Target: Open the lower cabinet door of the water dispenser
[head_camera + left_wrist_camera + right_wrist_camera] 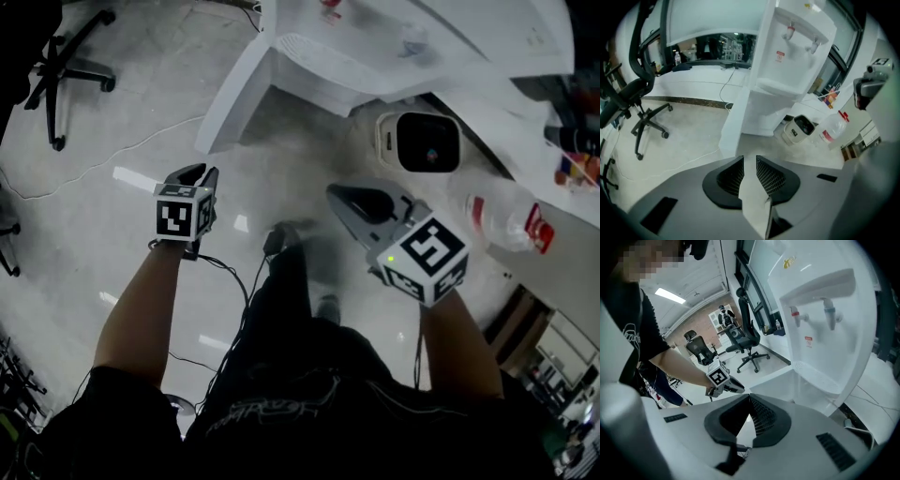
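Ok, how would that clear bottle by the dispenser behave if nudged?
The clear bottle shows no obvious fill, so it is probably light. Its rounded body would likely roll or skid on the glossy floor. Its thin-looking wall may dent if squeezed.

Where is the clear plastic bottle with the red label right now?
In the head view, the clear plastic bottle with the red label sits on the floor at right, next to the white rounded container with a dark top.

Left tongs (750, 160) slightly apart, right tongs (749, 399) closed
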